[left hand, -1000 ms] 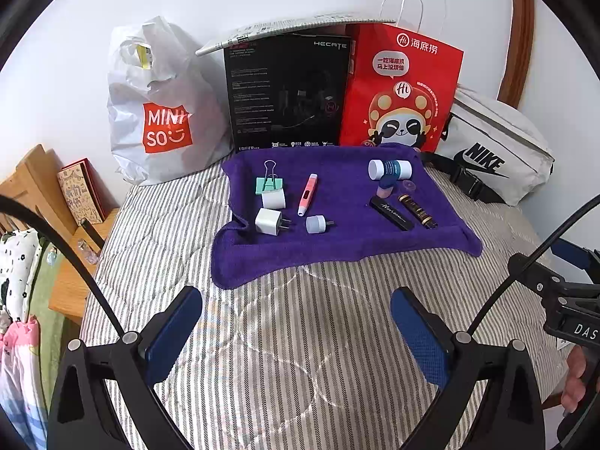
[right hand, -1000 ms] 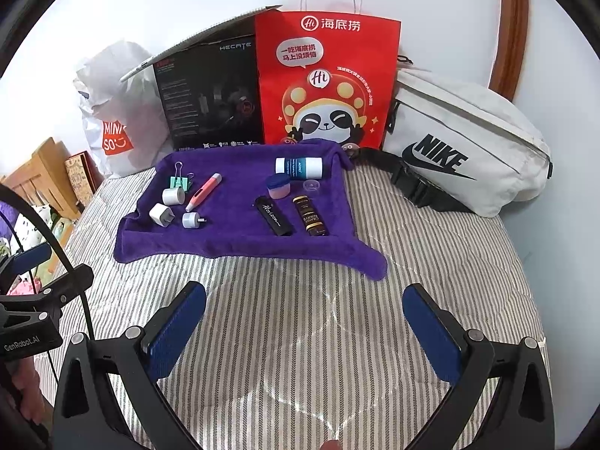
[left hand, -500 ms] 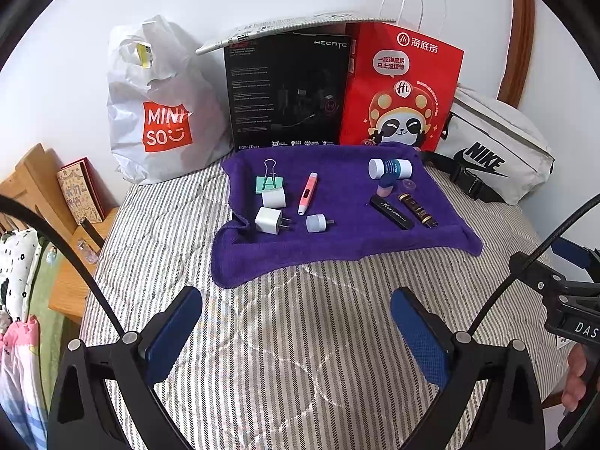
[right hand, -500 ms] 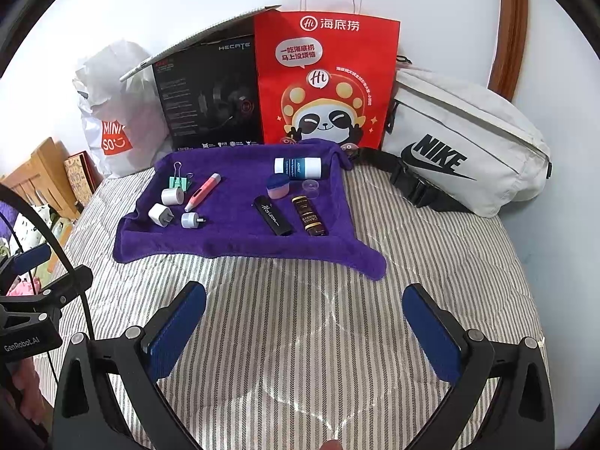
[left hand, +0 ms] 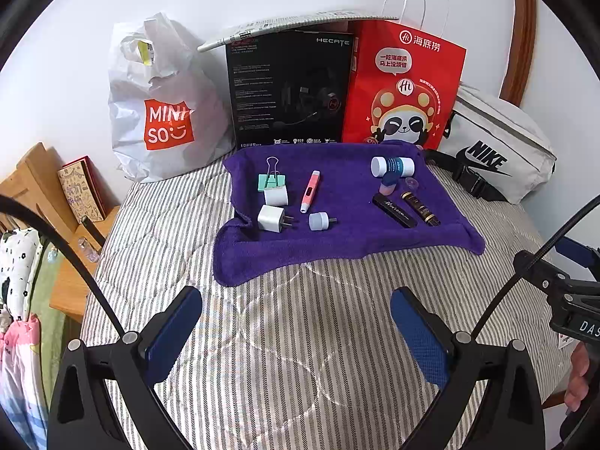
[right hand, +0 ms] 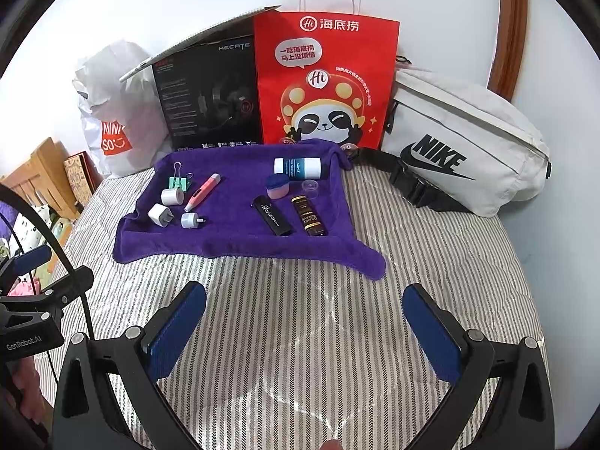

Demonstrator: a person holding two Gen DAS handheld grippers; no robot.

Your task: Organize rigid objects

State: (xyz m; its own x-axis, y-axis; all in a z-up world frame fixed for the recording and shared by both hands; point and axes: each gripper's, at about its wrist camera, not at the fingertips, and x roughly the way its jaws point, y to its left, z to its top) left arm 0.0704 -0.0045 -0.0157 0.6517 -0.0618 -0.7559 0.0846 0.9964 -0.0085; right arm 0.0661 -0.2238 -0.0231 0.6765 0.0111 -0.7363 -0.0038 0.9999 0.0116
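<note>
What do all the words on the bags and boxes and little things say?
"MINISO": white bag
"HECATE", "EDIFIER": black box; its small print is unreadable
"Hi 海底捞", "一吃海底捞 马上没烦恼": red bag
"NIKE": grey pouch
"Horizon": black tube
"GenRobot.AI": left gripper, seen from the right wrist
Brown tube, blue bottle: too small

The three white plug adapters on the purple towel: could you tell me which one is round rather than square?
The small round adapter, rightmost of the three, below the pink pen's tip. The other two adapters are boxy cubes.
</note>
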